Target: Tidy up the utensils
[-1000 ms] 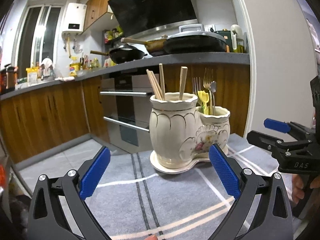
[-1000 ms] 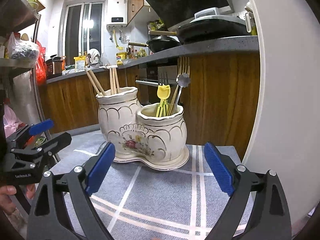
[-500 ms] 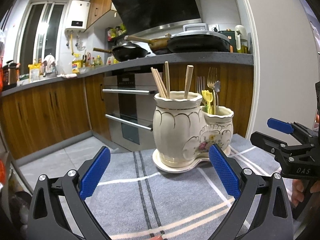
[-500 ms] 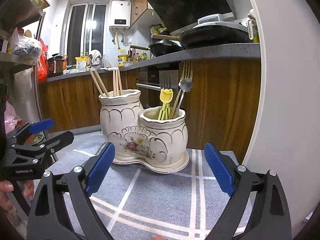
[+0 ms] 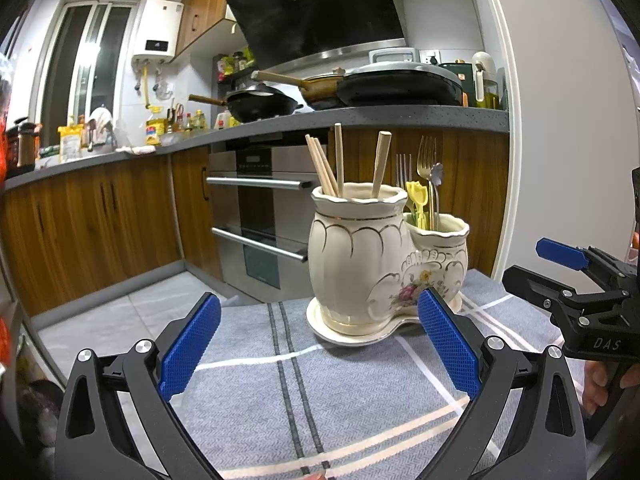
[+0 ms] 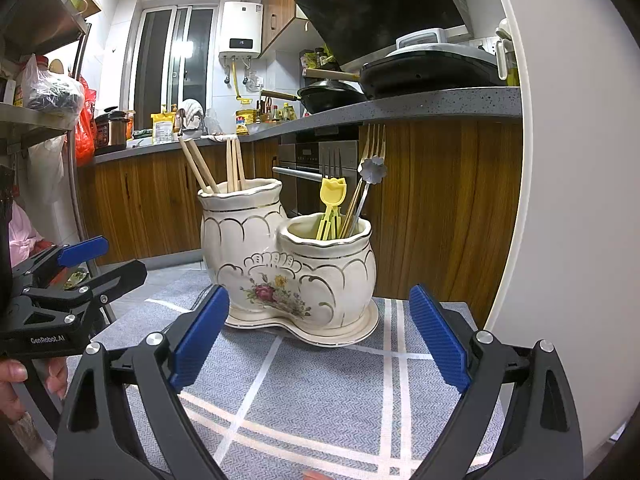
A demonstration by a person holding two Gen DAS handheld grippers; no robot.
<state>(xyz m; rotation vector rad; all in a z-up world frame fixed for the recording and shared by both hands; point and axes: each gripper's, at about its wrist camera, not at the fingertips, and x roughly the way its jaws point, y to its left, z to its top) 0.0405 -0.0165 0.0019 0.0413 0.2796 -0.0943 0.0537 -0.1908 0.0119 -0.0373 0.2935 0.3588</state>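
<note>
Standing upright on grey cloth [image 5: 288,376]: twin ceramic holder [image 5: 372,264], chopsticks [image 5: 332,164] in taller pot, forks [image 6: 360,176] in lower. Hovering short of it, both spread wide and empty: left gripper [image 5: 318,344], right gripper [image 6: 320,338]; neither judged clearly nearer

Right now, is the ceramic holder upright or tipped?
Upright: the ceramic holder sits flat on its saucer, chopsticks and forks standing inside.

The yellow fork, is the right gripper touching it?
Apart. In the right wrist view the right gripper, jaws wide open, sits low over the grey cloth, while the yellow fork stands in the holder's shorter pot.
</note>
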